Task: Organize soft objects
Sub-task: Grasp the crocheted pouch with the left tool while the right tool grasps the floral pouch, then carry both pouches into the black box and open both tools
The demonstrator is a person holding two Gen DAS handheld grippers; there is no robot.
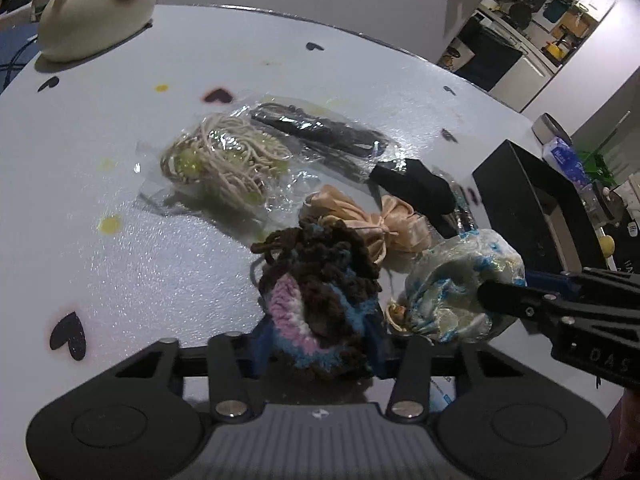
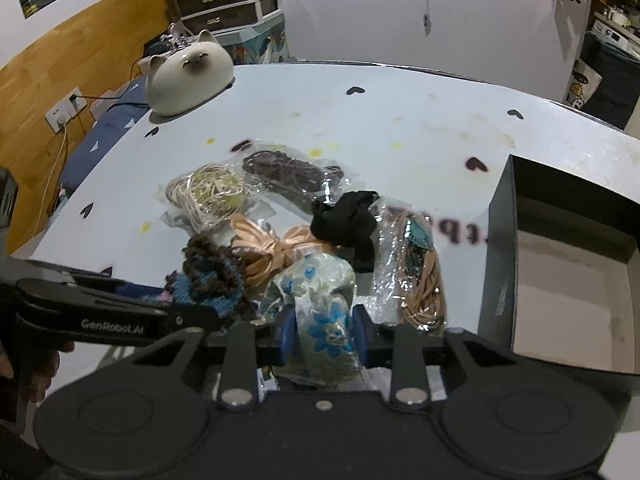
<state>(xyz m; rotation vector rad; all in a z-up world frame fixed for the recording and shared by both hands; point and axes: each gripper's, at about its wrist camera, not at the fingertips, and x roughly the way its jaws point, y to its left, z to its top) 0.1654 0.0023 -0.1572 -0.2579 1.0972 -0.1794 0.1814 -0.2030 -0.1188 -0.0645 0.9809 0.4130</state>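
Note:
My left gripper [image 1: 320,354] is shut on a brown, blue and pink crocheted scrunchie [image 1: 320,300], also in the right wrist view [image 2: 212,276]. My right gripper [image 2: 322,338] is shut on a pale scrunchie with blue flowers [image 2: 320,312], seen too in the left wrist view [image 1: 452,288]. A peach satin scrunchie [image 1: 360,220] and a black scrunchie [image 2: 348,220] lie just behind. Bagged cream cords [image 1: 224,156], a bagged dark band [image 1: 320,132] and a bagged tan cord bundle [image 2: 420,272] lie around them.
An open dark box [image 2: 560,280] stands at the right on the white table [image 2: 360,120]. A cream cat-shaped ceramic [image 2: 188,72] sits at the far left of the table. Heart stickers dot the tabletop.

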